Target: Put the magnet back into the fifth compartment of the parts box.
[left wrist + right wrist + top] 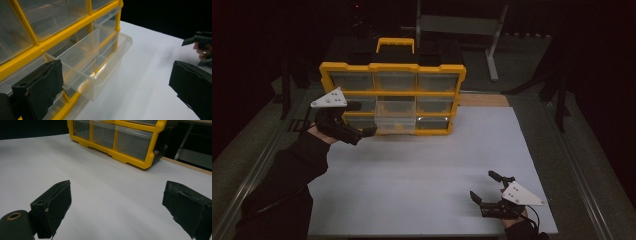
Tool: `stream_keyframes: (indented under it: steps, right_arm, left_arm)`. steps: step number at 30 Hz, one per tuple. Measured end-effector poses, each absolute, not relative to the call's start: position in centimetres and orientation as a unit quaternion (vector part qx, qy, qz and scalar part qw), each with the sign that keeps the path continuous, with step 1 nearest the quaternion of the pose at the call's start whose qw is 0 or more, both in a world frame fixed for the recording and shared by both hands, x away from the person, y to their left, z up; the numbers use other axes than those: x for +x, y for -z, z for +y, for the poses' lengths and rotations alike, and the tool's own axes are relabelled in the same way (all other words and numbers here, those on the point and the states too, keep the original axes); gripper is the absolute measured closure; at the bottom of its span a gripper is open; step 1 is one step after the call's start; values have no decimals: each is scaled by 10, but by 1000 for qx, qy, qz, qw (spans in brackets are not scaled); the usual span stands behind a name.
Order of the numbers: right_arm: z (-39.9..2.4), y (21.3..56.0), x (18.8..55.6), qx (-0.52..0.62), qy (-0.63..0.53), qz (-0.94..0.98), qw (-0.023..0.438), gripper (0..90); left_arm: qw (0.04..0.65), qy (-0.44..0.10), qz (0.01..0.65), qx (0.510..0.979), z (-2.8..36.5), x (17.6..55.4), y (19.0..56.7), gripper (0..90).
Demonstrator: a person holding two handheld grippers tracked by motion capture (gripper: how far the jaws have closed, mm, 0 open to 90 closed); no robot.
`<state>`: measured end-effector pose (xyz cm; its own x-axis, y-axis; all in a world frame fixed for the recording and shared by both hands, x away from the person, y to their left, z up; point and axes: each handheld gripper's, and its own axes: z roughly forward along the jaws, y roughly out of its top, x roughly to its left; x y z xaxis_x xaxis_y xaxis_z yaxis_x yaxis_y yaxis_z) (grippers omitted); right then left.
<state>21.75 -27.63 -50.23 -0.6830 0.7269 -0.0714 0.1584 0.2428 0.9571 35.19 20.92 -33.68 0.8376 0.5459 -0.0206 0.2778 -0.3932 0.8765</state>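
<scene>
A yellow organizer (pixel 392 66) with clear drawers stands at the back of the white table (pixel 427 165). One clear drawer (pixel 396 118) in its middle column is pulled out; in the left gripper view this drawer (pixel 95 62) looks empty. My left gripper (pixel 364 119) is open at the organizer's lower left corner, and its jaws (pixel 115 90) frame the pulled-out drawer's front without touching it. My right gripper (pixel 486 188) is open low over the table's near right corner, with nothing between its fingers (pixel 120 205). It points toward the organizer (pixel 117 140).
A black case with a yellow handle (pixel 395 45) sits behind the organizer. A grey metal frame (pixel 492 45) stands at the back right. Bare white table spreads between the two grippers. My right hand's gripper (pixel 200 42) shows far off in the left gripper view.
</scene>
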Motion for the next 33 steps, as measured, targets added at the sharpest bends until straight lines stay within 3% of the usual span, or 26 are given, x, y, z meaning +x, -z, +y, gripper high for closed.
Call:
stream_keyframes:
  steps: [33]
  right_arm:
    - [-275,503,217,299,-539,744,260,84]
  left_arm:
    - [494,-121,253,823,225,301,407,0]
